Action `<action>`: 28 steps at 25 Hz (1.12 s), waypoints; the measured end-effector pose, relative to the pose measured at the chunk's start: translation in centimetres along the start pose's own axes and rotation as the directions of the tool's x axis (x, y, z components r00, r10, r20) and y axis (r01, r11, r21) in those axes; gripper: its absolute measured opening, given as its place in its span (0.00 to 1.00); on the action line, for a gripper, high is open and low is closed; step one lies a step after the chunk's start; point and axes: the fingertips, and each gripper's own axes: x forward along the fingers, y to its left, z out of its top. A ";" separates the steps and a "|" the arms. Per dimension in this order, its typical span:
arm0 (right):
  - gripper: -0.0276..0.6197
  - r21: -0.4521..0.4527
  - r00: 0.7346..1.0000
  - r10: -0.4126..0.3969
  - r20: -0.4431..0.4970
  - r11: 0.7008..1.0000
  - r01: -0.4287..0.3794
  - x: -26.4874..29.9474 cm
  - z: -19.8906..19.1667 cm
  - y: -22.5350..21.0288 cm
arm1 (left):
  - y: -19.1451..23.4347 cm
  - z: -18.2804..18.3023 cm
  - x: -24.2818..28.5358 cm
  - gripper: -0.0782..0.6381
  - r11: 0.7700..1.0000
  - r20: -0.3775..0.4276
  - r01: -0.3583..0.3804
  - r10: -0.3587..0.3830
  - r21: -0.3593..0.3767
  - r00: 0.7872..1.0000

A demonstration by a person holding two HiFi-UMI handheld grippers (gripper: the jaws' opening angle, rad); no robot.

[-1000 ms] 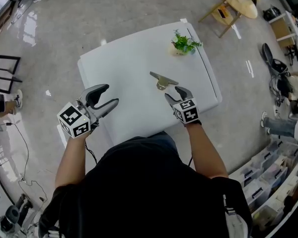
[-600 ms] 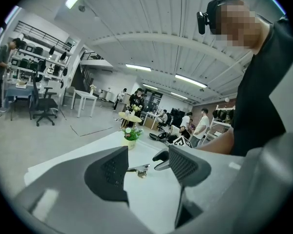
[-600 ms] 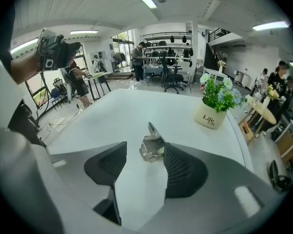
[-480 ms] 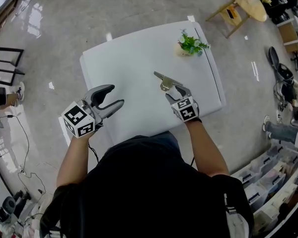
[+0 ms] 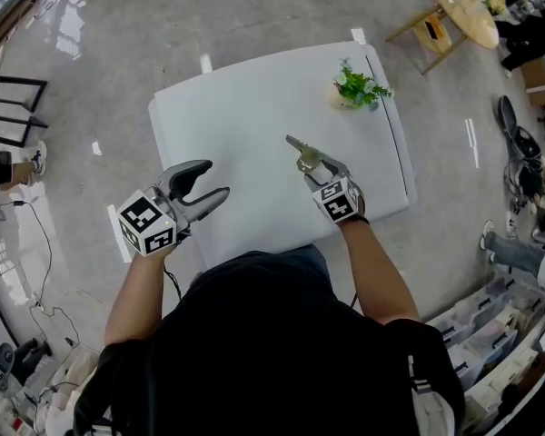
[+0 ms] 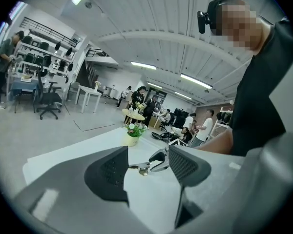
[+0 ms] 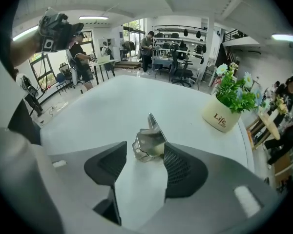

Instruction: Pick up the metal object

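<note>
The metal object [image 5: 302, 152] is a shiny bracket with a long flat strip, lying on the white table [image 5: 245, 116] right of its middle. In the right gripper view it [image 7: 149, 141] sits just past the two fingertips. My right gripper [image 5: 317, 172] is open, its tips close on either side of the bracket's near end, nothing held. My left gripper [image 5: 203, 183] hangs open over the table's front left part, well away from the bracket. In the left gripper view the bracket [image 6: 142, 166] shows small between the open jaws, with the right gripper beside it.
A small potted plant [image 5: 357, 88] in a cream pot stands at the table's far right corner, seen also in the right gripper view [image 7: 226, 107]. The table's right edge [image 5: 401, 153] is close to the right gripper. Desks, chairs and people fill the room behind.
My right gripper has moved forward to the bracket, so that its tips now flank the near end. The left gripper has stayed about where it was, open.
</note>
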 end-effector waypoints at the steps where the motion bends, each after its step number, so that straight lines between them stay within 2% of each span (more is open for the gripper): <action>1: 0.43 -0.006 1.000 0.001 -0.006 1.000 -0.001 0.2 0.0 0.0 | 0.1 -0.1 -0.1 0.47 1.000 -0.002 -0.004 0.004 -0.004 1.000; 18: 0.43 -0.130 0.996 0.005 -0.087 0.991 -0.016 3.8 -0.8 -0.7 | 1.7 -0.8 0.4 0.47 0.999 -0.013 -0.028 0.027 -0.042 1.000; 28: 0.43 -0.196 0.995 -0.006 -0.096 0.981 -0.013 4.3 -0.4 -0.7 | 1.9 -0.8 0.3 0.47 0.998 -0.006 -0.034 0.033 -0.053 0.999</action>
